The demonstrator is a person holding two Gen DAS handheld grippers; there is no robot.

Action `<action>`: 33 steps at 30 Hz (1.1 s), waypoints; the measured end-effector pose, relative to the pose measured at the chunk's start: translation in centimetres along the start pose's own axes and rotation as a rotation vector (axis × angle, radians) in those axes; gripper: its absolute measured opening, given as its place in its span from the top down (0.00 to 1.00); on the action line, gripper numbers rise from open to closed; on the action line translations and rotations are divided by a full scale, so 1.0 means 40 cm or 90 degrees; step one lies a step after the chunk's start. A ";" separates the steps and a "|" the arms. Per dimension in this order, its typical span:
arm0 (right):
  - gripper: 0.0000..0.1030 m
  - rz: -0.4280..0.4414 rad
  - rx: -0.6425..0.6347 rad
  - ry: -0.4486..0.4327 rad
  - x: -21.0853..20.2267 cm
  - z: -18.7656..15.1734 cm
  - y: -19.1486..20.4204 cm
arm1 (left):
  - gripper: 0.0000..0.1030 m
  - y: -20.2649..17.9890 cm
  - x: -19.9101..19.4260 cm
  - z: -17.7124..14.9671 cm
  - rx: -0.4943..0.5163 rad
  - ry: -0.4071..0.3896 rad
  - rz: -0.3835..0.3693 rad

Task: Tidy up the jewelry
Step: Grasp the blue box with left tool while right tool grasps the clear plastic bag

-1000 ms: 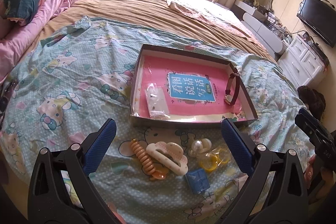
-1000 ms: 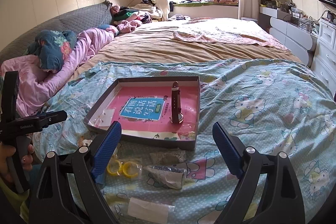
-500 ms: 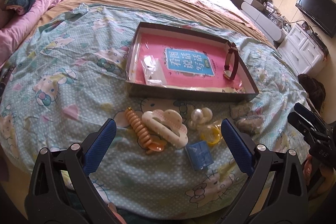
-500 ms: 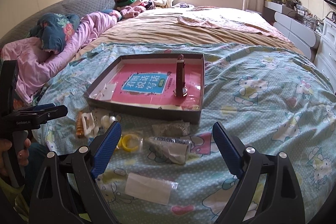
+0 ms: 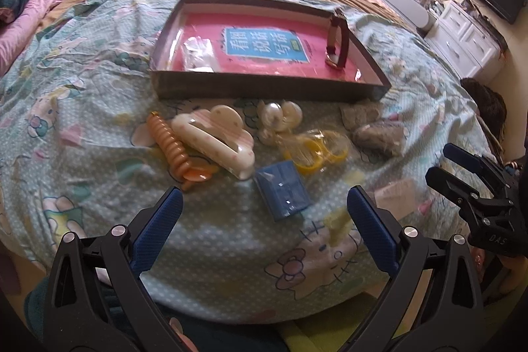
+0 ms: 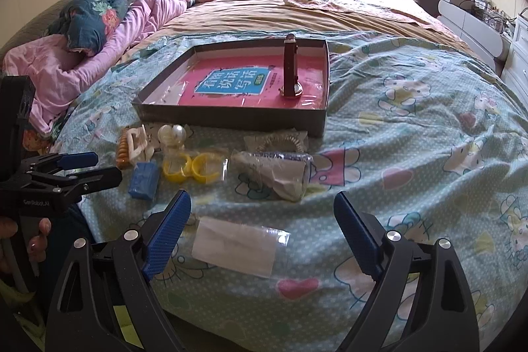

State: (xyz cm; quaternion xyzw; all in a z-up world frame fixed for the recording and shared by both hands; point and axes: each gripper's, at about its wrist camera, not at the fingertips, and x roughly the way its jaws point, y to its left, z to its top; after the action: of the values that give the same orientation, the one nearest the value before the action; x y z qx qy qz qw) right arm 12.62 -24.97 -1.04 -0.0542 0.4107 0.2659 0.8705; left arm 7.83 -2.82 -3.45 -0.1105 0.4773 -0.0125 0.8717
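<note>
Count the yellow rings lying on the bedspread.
2. The yellow rings sit side by side in a clear bag in front of the tray: one nearest the blue box, the other just right of it.

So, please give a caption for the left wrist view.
Open left tool above hair clip and blue box, before the tray.

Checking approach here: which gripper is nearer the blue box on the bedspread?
Left. The left gripper hovers open right over the blue box, which lies between its fingertips. The right gripper is open off to the box's right, above a clear packet.
</note>
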 end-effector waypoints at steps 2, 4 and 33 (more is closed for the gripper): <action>0.15 0.001 0.001 0.003 0.000 -0.008 -0.002 | 0.10 -0.007 0.008 -0.005 0.002 0.008 -0.004; 0.15 0.003 0.002 0.008 0.003 -0.017 -0.003 | 0.12 -0.011 0.017 -0.010 0.001 0.015 -0.007; 0.08 0.013 -0.008 0.085 0.121 -0.072 0.076 | 0.70 0.010 0.058 -0.013 -0.026 0.027 -0.026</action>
State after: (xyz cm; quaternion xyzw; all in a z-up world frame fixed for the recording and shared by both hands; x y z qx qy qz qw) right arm 11.63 -21.25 -6.17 -0.0730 0.4664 0.2732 0.8382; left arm 8.63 -2.82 -5.73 -0.1376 0.4932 -0.0230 0.8587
